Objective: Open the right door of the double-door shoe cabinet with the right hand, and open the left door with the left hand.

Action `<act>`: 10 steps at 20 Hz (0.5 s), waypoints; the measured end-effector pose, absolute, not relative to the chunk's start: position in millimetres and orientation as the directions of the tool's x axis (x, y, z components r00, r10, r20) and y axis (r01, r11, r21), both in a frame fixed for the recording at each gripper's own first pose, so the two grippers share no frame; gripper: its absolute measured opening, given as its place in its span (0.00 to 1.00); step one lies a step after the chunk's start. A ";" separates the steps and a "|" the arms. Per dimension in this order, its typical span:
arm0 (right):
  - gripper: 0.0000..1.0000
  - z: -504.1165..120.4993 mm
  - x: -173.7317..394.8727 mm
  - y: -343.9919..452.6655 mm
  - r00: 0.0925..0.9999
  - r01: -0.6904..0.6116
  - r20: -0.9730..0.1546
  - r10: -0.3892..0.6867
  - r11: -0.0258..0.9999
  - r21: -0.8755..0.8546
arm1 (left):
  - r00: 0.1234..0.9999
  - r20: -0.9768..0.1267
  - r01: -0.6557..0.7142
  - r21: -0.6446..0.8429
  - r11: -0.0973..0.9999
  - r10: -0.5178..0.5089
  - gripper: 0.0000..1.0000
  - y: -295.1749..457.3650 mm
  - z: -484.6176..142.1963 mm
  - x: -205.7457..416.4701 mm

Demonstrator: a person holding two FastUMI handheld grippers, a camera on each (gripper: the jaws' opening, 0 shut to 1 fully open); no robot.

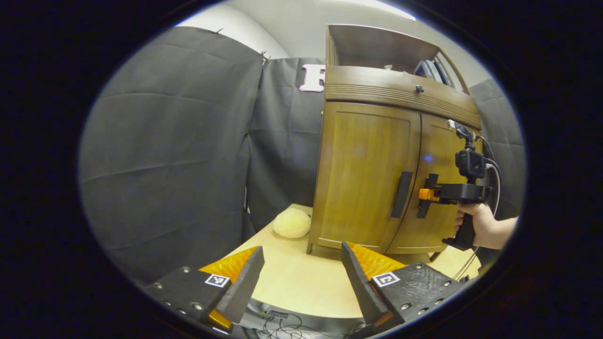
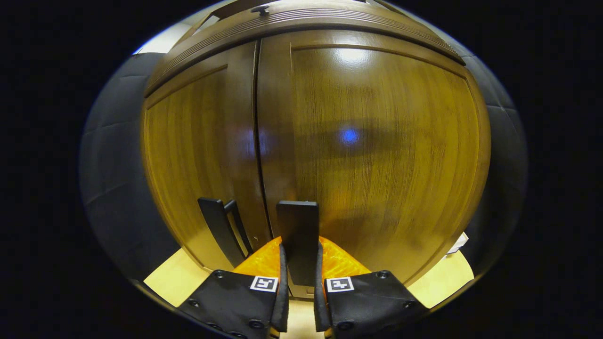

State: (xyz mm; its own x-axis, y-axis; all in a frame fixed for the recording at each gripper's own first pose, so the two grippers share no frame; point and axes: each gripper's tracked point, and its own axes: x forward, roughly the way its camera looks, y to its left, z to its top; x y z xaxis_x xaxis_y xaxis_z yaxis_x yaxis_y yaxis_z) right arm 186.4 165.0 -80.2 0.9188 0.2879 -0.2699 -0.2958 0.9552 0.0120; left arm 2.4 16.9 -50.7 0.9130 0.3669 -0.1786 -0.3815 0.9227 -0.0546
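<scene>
Gripping right door handle (image 2: 297, 238), right gripper (image 2: 299, 278) is being clamped on it; right door (image 2: 377, 141) is best being pulled slowly along hinge arc. Left gripper (image 1: 301, 278) is being held wide open, well off left handle (image 1: 401, 194).

Right tool (image 2: 299, 301) clamped on right door handle (image 2: 297, 235); both cabinet doors (image 2: 377, 141) closed.

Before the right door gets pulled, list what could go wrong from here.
1. The right gripper is clamped low on the right door's handle; a pull off the hinge arc might make the fingers slip.
2. The cabinet stands near the table edge, so a hard tug could drag it.
3. The left gripper waits open near the front; the swinging door may meet it.
</scene>
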 end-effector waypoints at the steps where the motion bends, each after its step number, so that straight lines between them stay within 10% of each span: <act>1: 0.24 -80.7 183.6 164.9 0.916 -0.302 -0.267 0.298 0.953 0.028 | 0.915 -0.175 -0.376 -0.048 0.925 0.362 0.93 16.7 -51.0 2.3; 10: 0.10 -79.8 186.2 163.7 0.910 -0.318 -0.284 0.301 0.948 -0.015 | 0.941 -0.161 -0.309 -0.040 0.950 0.299 0.93 8.7 -48.6 -3.9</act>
State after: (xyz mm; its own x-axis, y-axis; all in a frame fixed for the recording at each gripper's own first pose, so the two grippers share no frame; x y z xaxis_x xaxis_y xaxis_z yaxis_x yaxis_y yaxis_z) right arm 186.2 163.7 -79.8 0.9104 0.3012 -0.2837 -0.3182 0.9479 -0.0146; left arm -3.9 8.7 -48.6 0.9406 0.2990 -0.1610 -0.3089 0.9502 -0.0403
